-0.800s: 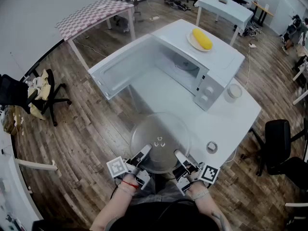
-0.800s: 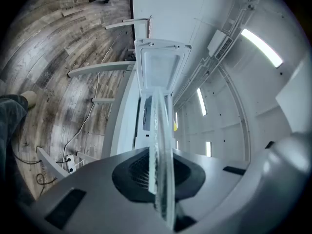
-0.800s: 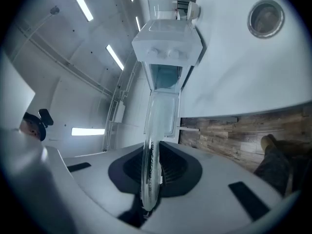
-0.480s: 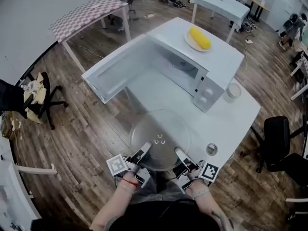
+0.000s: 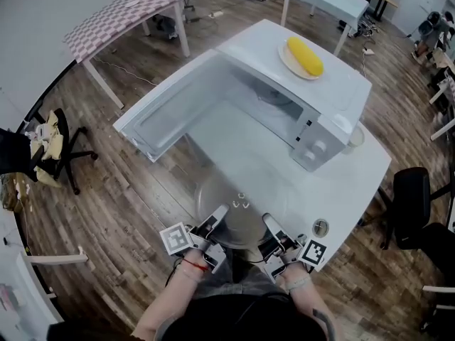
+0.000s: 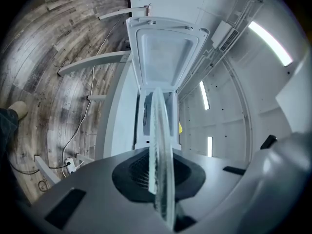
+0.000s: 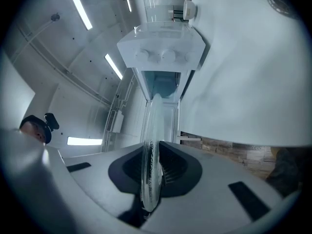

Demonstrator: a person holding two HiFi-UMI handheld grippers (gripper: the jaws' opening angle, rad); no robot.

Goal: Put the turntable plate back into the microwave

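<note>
A round clear glass turntable plate (image 5: 238, 201) is held level above the near part of the white table, in front of the white microwave (image 5: 284, 98) whose door (image 5: 167, 109) hangs open to the left. My left gripper (image 5: 215, 221) is shut on the plate's near left rim and my right gripper (image 5: 272, 227) is shut on its near right rim. In the left gripper view the turntable plate (image 6: 161, 165) runs edge-on between the jaws toward the microwave (image 6: 158, 87). The right gripper view shows the turntable plate (image 7: 151, 165) likewise, aimed at the microwave (image 7: 163, 57).
A yellow object on a plate (image 5: 304, 57) rests on top of the microwave. A small round ring (image 5: 320, 226) lies on the white table (image 5: 341, 183) at the right. A cup (image 5: 353, 137) stands behind the microwave's right corner. Office chairs (image 5: 412, 204) flank the table.
Both grippers have carried the plate a little forward toward the open microwave. The head view has moved closer to the table.
</note>
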